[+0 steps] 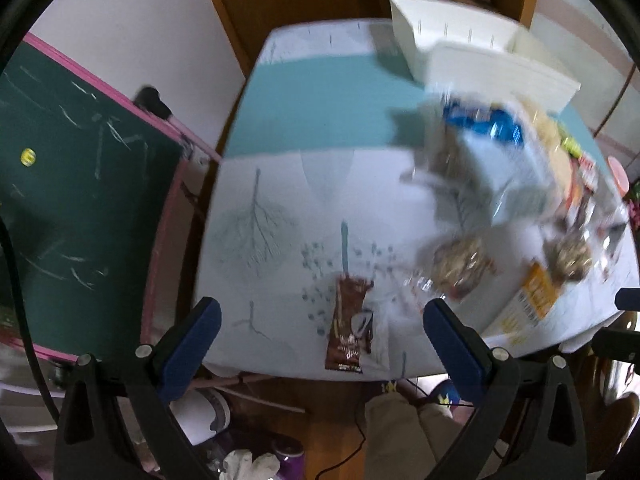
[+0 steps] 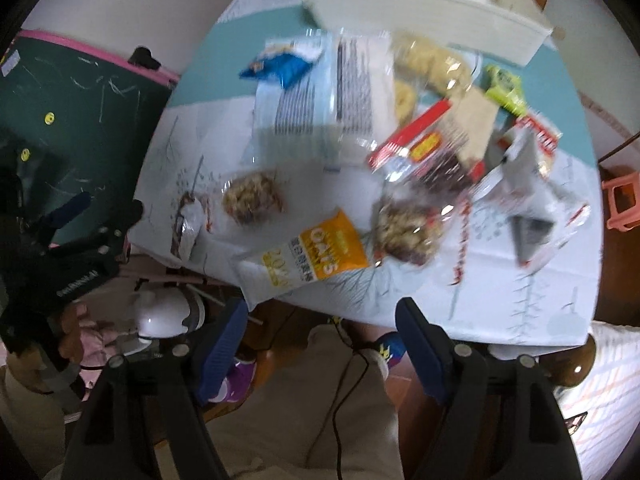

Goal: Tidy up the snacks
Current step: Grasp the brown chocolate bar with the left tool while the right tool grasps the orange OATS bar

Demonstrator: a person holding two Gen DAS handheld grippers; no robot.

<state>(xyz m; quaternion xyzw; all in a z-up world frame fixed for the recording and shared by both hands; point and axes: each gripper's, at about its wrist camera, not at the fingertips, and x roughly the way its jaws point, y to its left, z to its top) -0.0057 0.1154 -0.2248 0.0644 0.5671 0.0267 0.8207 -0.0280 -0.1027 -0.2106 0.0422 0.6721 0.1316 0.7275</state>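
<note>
Both grippers are held spread wide with nothing between the fingers: the left gripper (image 1: 322, 334) above the table's (image 1: 256, 280) near edge, the right gripper (image 2: 322, 338) off the near edge. A brown packet (image 1: 349, 330) lies at that edge. The snacks (image 2: 384, 132) are piled right of centre, with the white bin (image 2: 420, 8) at the far edge. Bare cloth is seen on the left.

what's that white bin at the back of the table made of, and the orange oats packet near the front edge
White bin: looks like rigid matte plastic, with smooth moulded walls, a rolled rim and small slots along the side.
Orange oats packet: seems a thin printed plastic film pouch; it lies flat and slightly crinkled, with a faint sheen. Blur leaves the finish uncertain.
</note>
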